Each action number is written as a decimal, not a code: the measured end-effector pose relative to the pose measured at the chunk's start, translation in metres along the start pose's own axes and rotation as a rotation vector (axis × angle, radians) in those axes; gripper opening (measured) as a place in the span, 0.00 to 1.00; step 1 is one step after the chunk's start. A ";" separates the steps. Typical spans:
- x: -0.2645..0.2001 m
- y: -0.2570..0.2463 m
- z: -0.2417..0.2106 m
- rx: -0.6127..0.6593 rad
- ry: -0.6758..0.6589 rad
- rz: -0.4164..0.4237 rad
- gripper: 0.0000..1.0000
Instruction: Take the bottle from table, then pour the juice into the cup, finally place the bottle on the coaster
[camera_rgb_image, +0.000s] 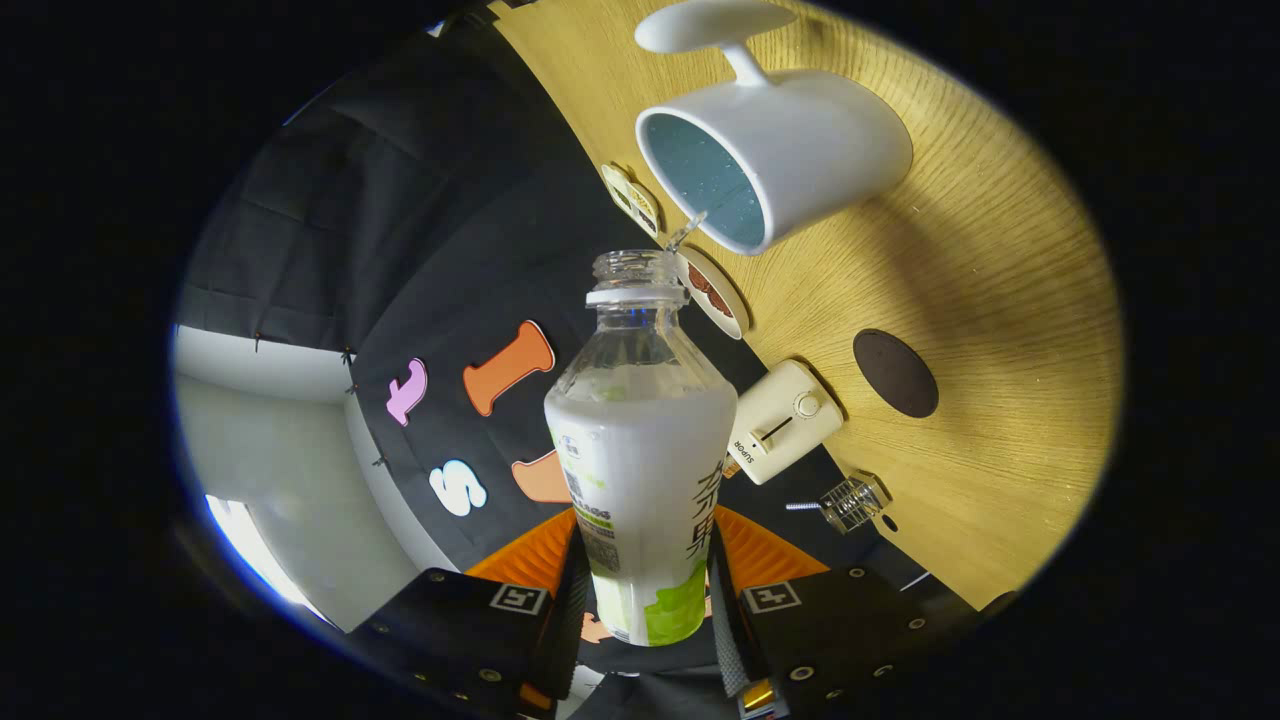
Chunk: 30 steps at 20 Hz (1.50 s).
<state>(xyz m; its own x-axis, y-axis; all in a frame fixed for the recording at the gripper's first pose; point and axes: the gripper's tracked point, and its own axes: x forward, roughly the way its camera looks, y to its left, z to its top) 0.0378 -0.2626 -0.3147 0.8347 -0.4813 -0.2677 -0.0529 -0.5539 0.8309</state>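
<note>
Left of centre: gripper (645, 600) clamped on the bottle (640, 440), both fingers (570, 600) pressing its lower body, one each side. Bottle's long axis runs straight ahead along the fingers, open neck pointing away from the claw. Cap is off. White liquid fills the body up to the shoulder; clear neck above it looks empty.

Whole rig is rolled hard: the table (1000, 280) reads as a tilted plane on the right, so the bottle is tipped toward it.

Key relation: cup (775, 150) sits beyond the bottle mouth and off to the right of the axis, its opening facing back at the neck. A thin thread of liquid seems to bridge neck rim and cup lip; too small to be sure. Judgement: pour is in progress or just starting.

Further right: coaster (895, 373), dark round disc on the table, near the claw's right side, well apart from the cup. Toaster (785, 420) lies between bottle and coaster.
</note>
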 end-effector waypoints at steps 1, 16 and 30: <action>-0.001 0.000 0.001 0.008 -0.006 0.001 0.57; 0.004 0.001 0.005 0.037 -0.020 0.014 0.56; 0.006 -0.020 0.001 -0.327 0.027 -0.011 0.56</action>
<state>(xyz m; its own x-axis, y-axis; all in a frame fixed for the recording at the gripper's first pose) 0.0429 -0.2555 -0.3331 0.8489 -0.4555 -0.2680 0.1311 -0.3097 0.9418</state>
